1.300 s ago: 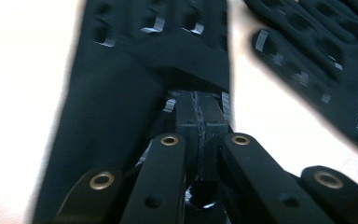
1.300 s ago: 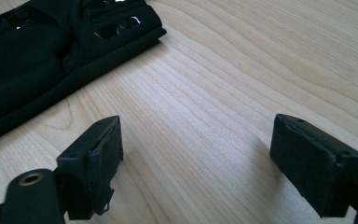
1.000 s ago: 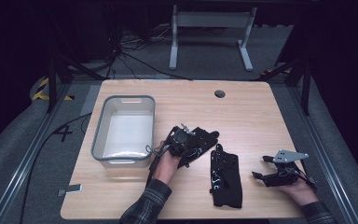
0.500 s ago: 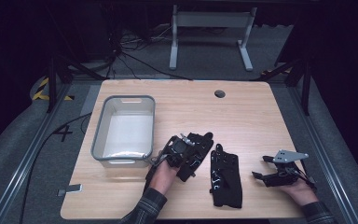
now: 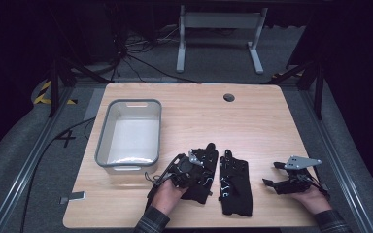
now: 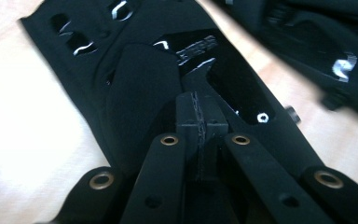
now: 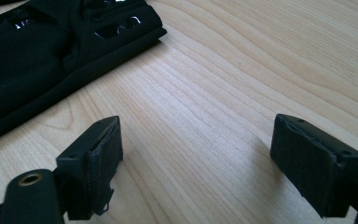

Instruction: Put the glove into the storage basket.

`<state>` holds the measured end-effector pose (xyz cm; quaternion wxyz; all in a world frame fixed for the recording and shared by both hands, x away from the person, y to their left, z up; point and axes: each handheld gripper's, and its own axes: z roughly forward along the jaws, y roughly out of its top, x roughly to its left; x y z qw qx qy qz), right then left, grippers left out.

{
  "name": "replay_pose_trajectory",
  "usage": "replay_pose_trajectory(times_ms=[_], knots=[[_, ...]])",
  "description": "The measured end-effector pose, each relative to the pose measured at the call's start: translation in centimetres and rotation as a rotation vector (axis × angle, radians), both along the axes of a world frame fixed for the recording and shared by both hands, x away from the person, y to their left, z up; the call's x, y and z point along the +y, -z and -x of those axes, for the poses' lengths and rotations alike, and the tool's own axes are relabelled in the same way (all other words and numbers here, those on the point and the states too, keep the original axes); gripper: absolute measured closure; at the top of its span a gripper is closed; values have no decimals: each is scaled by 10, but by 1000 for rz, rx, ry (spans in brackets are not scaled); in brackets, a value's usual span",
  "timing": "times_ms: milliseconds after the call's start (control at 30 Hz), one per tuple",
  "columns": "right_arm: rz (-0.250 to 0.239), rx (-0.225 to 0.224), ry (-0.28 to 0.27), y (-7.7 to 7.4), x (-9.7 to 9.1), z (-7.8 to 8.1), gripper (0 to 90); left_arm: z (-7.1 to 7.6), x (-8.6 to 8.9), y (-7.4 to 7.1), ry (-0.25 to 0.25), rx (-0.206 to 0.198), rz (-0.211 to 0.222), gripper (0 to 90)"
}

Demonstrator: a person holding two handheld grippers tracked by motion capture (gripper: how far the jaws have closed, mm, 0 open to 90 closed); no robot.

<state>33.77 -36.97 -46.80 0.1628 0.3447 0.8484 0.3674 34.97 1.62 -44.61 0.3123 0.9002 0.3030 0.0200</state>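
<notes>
Since a second ago we've dragged the left glove (image 5: pixel 201 170) right, our left gripper (image 5: pixel 190 167) clamped on it, snug beside its twin (image 5: pixel 234 182) to pair them, right gripper (image 5: pixel 272 177) open, waiting.

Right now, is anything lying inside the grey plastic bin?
No: the grey plastic bin shows a bare white floor; both black gloves lie on the table.

In the high view, the left gripper (image 5: pixel 190 167) and its hand cover much of the left black fabric glove (image 5: pixel 205 178). In the left gripper view, the second black glove (image 6: pixel 326 42) is blurred and cut off by the frame's top and right edges.
</notes>
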Motion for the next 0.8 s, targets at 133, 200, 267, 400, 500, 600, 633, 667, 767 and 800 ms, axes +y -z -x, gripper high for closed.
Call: replay_pose_trajectory(times_ms=[133,200,267,400,500,600,633,667,767,800], knots=[[0,0,0,0,0,0,171,7,6,-4,-20,-29,34,854],[-1,0,-1,0,0,0,171,9,12,-7,-46,-48,52,834],[0,0,0,0,0,0,171,10,21,-9,-80,-64,59,784],[-1,0,-1,0,0,0,171,10,29,-6,-116,-56,71,691],[-1,0,-1,0,0,0,171,11,30,-4,-131,-60,68,622],[-1,1,-1,0,0,0,171,9,32,0,-160,-52,63,577],[-1,0,-1,0,0,0,171,9,33,0,-165,-50,61,563],[-1,0,-1,0,0,0,171,7,34,1,-175,-39,61,550],[-1,0,-1,0,0,0,170,4,35,4,-178,-19,64,523],[-1,0,-1,0,0,0,170,4,34,6,-181,-12,65,519]])
